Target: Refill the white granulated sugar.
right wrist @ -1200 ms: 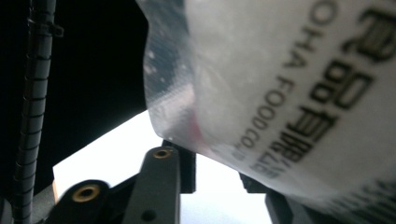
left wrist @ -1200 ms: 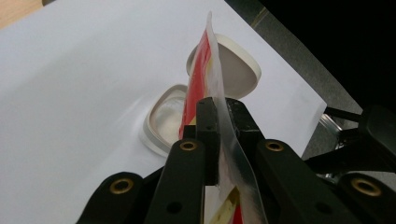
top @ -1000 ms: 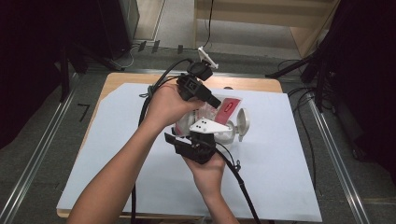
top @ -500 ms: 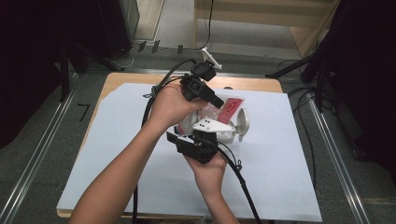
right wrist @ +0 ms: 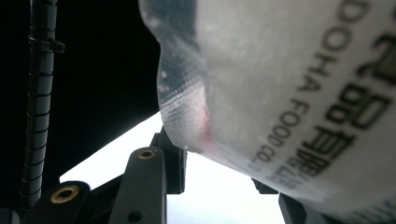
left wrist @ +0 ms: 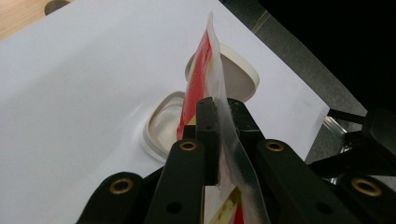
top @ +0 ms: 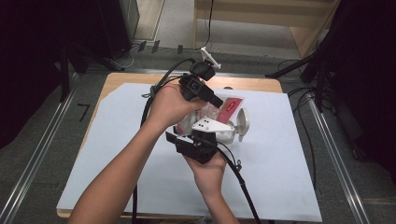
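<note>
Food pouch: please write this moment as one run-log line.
left gripper: shut on food pouch | right gripper: holds pouch body | open container below

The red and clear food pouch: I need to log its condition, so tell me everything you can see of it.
The pouch is a thin, glossy plastic bag, red and yellow at one end, clear elsewhere with black print and whitish contents. It is held above the white sheet, over an open white container and its lid. The left gripper pinches its flat printed end edge-on; the right gripper clamps its fuller clear part.
</note>
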Motion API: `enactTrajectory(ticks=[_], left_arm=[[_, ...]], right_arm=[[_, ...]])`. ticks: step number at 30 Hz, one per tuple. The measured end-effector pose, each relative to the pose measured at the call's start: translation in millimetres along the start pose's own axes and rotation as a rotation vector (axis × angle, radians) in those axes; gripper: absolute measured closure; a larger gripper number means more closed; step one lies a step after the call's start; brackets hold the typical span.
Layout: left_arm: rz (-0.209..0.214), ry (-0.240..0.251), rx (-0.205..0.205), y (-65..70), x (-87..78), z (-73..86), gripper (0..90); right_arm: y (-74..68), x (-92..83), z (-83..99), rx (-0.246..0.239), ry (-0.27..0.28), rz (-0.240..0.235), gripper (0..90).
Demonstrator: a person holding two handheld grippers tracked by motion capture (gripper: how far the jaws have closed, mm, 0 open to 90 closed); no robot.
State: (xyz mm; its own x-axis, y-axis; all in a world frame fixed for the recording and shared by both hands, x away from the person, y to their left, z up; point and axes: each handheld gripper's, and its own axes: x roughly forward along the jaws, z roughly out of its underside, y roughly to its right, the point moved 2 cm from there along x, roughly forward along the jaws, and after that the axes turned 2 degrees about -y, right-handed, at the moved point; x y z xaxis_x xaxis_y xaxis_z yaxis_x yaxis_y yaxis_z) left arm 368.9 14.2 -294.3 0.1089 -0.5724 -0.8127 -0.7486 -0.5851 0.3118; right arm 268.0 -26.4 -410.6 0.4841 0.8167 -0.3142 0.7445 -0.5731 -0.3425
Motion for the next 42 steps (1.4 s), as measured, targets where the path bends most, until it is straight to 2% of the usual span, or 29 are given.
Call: enactTrajectory(ticks=[7, 8, 13, 20, 24, 27, 29, 42], left_arm=[[-0.012, -0.008, -0.003, 0.2, 0.6, -0.7, 85.6], [-0.013, 0.004, -0.006, 0.0, 1.6, -0.5, 85.6], [-0.016, -0.012, -0.004, -1.5, 0.0, -1.5, 85.7], [-0.004, -0.02, -0.015, -3.4, 0.3, -1.2, 85.6], [-0.023, -0.039, -0.001, -0.3, -1.3, -1.8, 85.6], [-0.032, -0.04, -0.005, -1.5, -0.4, -1.2, 85.7], [-0.008, -0.034, -0.025, -5.5, -0.3, -1.3, 85.7], [-0.016, -0.032, -0.009, -2.4, -0.3, -0.2, 85.6]], right_arm=[[0.5, 0.5, -0.4, 0.001, 0.003, -0.003, 63.6], [0.8, 0.9, -0.3, 0.001, 0.003, -0.007, 63.6], [0.2, 1.3, -2.0, 0.011, -0.003, -0.017, 63.4], [-1.1, 2.1, -2.3, 0.011, -0.013, -0.026, 63.6], [-1.7, 1.9, -2.9, 0.026, -0.003, -0.043, 63.6], [-2.5, 2.7, -3.0, 0.024, 0.003, -0.05, 63.6], [-0.4, 4.5, -2.8, 0.025, -0.004, -0.06, 63.8], [-2.1, 3.9, -1.8, 0.019, -0.006, -0.051, 63.8]])
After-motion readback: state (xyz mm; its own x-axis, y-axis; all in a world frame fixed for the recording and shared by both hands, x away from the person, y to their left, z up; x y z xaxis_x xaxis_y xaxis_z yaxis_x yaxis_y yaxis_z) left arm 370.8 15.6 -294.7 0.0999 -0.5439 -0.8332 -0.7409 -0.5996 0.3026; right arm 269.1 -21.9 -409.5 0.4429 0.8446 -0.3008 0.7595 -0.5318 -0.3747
